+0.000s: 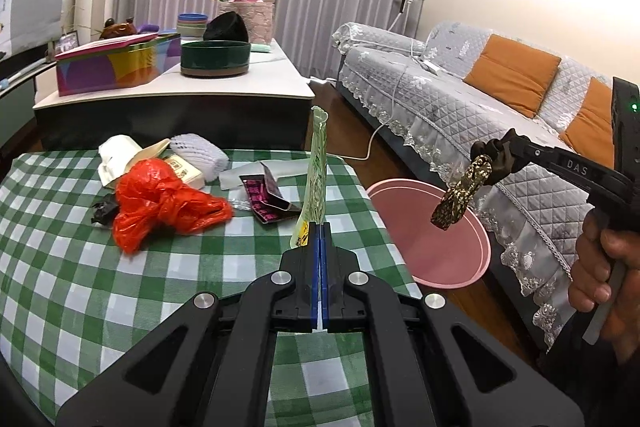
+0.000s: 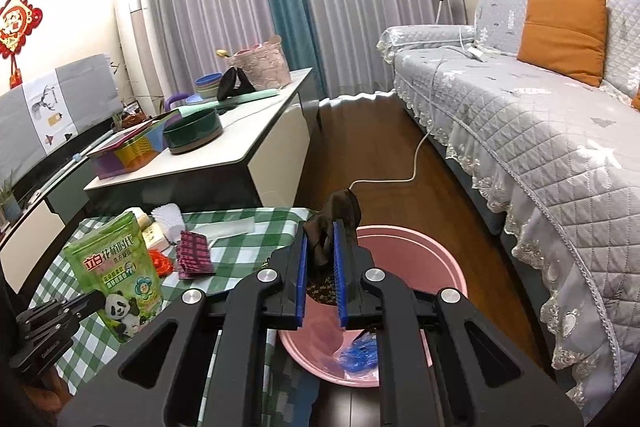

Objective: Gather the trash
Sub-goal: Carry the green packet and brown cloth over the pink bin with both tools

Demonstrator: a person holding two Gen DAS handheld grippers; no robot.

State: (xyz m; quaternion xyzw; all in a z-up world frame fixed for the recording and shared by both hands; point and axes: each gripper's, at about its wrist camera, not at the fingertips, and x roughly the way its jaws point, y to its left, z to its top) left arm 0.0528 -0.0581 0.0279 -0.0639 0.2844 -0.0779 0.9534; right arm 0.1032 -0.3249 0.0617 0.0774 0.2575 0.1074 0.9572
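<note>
My left gripper [image 1: 320, 227] is shut on a green detergent pouch [image 1: 316, 183], held upright over the checked table [image 1: 80, 267]; the pouch also shows in the right wrist view [image 2: 116, 267]. My right gripper [image 2: 320, 251] is shut on a dark brown speckled wrapper [image 2: 340, 217], hanging over the pink bin [image 2: 432, 259]. In the left wrist view the wrapper [image 1: 460, 197] dangles above the bin [image 1: 440, 259]. On the table lie a red plastic bag [image 1: 164, 203], a maroon packet [image 1: 266, 197], a white foam net [image 1: 200, 155] and white paper trash [image 1: 116, 159].
A blue scrap [image 2: 360, 355] lies in the bin. A grey-covered sofa [image 1: 480, 99] stands right of the bin. A white cable [image 2: 412, 163] runs across the wooden floor. A coffee table [image 1: 200, 87] with a tin box and a green bowl stands behind.
</note>
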